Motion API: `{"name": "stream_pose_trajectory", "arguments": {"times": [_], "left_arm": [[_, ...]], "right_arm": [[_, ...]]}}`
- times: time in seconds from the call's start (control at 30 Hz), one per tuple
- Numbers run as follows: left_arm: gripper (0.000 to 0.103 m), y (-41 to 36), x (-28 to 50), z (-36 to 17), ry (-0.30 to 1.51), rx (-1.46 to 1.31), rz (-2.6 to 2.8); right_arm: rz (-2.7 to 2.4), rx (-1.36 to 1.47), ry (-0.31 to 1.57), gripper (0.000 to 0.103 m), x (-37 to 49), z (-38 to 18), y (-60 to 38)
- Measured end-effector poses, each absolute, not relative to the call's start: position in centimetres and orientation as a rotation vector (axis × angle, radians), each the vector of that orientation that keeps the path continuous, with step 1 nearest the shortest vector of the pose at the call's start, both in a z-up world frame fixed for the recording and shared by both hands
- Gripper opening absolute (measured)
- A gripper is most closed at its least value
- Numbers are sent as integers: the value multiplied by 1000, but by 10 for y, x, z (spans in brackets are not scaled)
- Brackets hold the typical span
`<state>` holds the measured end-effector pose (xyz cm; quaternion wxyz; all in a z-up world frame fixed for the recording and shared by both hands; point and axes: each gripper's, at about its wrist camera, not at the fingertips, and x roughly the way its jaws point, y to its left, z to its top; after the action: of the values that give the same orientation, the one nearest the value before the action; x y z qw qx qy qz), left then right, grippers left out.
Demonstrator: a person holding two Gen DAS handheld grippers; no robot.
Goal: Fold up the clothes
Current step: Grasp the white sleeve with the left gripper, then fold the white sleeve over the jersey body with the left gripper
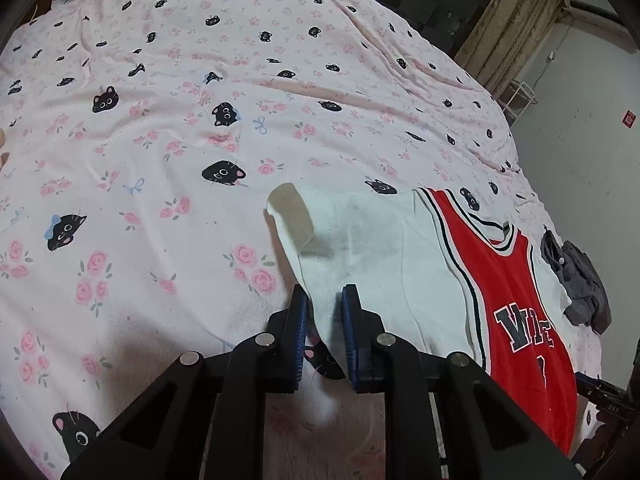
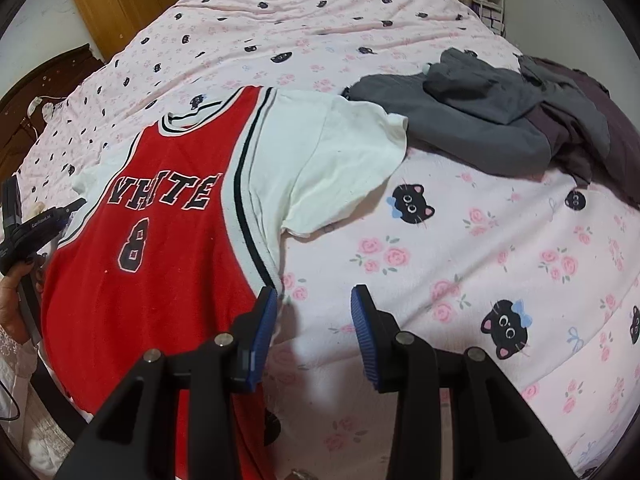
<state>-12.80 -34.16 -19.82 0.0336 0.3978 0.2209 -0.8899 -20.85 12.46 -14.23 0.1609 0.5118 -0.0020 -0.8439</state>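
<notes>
A red and white jersey-style T-shirt (image 2: 168,216) with "WHITE 8" on the chest lies face up on the bed. In the left wrist view it lies at the lower right (image 1: 516,292), its white sleeve (image 1: 360,240) spread towards me. My left gripper (image 1: 325,300) has its jaws partly open, with the lower edge of that sleeve lying between the blue pads (image 1: 299,320); they do not clamp it. My right gripper (image 2: 314,300) is open and empty, low over the sheet, just right of the shirt's side hem. The left gripper shows at the left edge of the right wrist view (image 2: 36,224).
A pink bedsheet (image 1: 160,140) with black cats and roses covers the bed. A pile of grey and dark clothes (image 2: 512,108) lies beyond the shirt's right sleeve, also in the left wrist view (image 1: 576,284). A wooden wardrobe (image 2: 120,4) and curtains stand behind the bed.
</notes>
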Motion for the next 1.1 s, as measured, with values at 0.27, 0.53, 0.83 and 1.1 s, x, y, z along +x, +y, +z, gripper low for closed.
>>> {"name": "stream_pose_trajectory", "arguments": {"times": [0.27,0.53,0.83,1.1], "left_arm": [[6,-340,-124,-184,666,1126,-2782],[5,-327,-119,-161,616,1048,-2835],[5,-288,-129,-127,473,1030,-2932],[5,-239,-152,-128,375,1153,-2952]], "right_arm": [[-2399,1474,-34,40,-209,-147,126],[-2389,1467,-89,40,-213,-152,132],[-2376,1446,-150,40,-218,-155,139],[-2359,1427,-181,40,-218,-158,144]]}}
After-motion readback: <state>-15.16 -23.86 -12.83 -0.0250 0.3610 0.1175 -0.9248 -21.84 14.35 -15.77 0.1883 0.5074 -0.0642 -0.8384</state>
